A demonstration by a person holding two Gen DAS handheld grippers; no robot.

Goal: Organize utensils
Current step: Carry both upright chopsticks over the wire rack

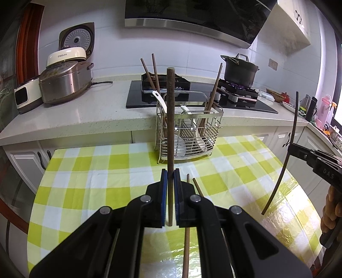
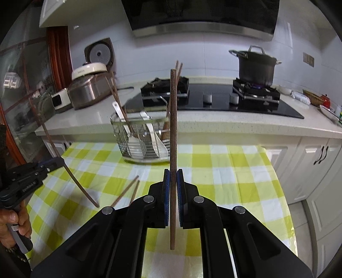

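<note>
Left gripper (image 1: 170,173): pads pressed together on a brown chopstick (image 1: 170,119), held upright, its top end rising in front of the wire rack and its bottom end hanging below the pads, clear of the cloth.

Right gripper (image 2: 173,171): pads pinching a second brown chopstick (image 2: 173,132), also upright, bottom end hanging free above the cloth. In the left wrist view this gripper appears at the right edge (image 1: 292,149) with its chopstick curved by the lens.

Table (image 1: 102,171): covered by a yellow-green and white checked cloth.

Wire rack (image 1: 188,132): metal utensil basket standing at the far edge of the table, next to the kitchen counter. It holds white spoons (image 1: 159,100) and several chopsticks (image 1: 214,92) leaning against its sides, with two more standing in its left compartment.

Loose chopsticks (image 2: 128,192): two lying on the cloth, near the grippers, close together and roughly parallel; partly hidden under the left gripper in its own view.

Kitchen counter behind the table: rice cooker (image 1: 64,83) with its lid raised at the left; black glass stove (image 1: 192,96) in the middle; dark lidded pot (image 1: 240,71) on the right burner, over a small blue flame. A range hood (image 1: 192,19) hangs above.
</note>
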